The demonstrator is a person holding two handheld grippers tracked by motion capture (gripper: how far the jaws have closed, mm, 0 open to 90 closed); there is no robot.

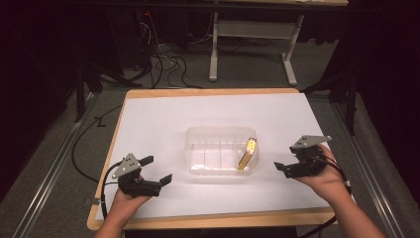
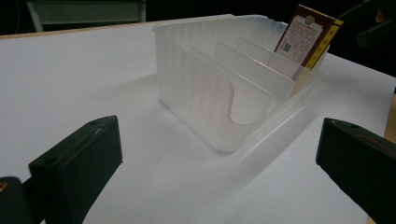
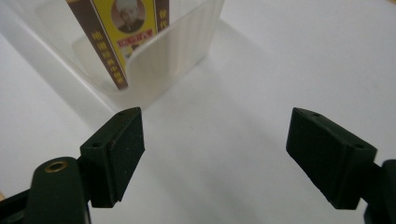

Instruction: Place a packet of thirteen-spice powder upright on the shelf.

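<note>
A clear plastic bin with inner dividers stands mid-table on the white sheet. A yellow and brown card box leans upright in its rightmost slot. My left gripper rests near the front left, open, with nothing between its jaws. In the left gripper view it faces the bin's near wall, the box at the far end. My right gripper hovers just right of the bin, open and empty. The right gripper view looks at the bin's corner and the box.
The wooden table edge frames the white sheet. Beyond the table stand a white desk frame and loose cables on the floor. Metal rails run along both sides. A black cable trails off the left.
</note>
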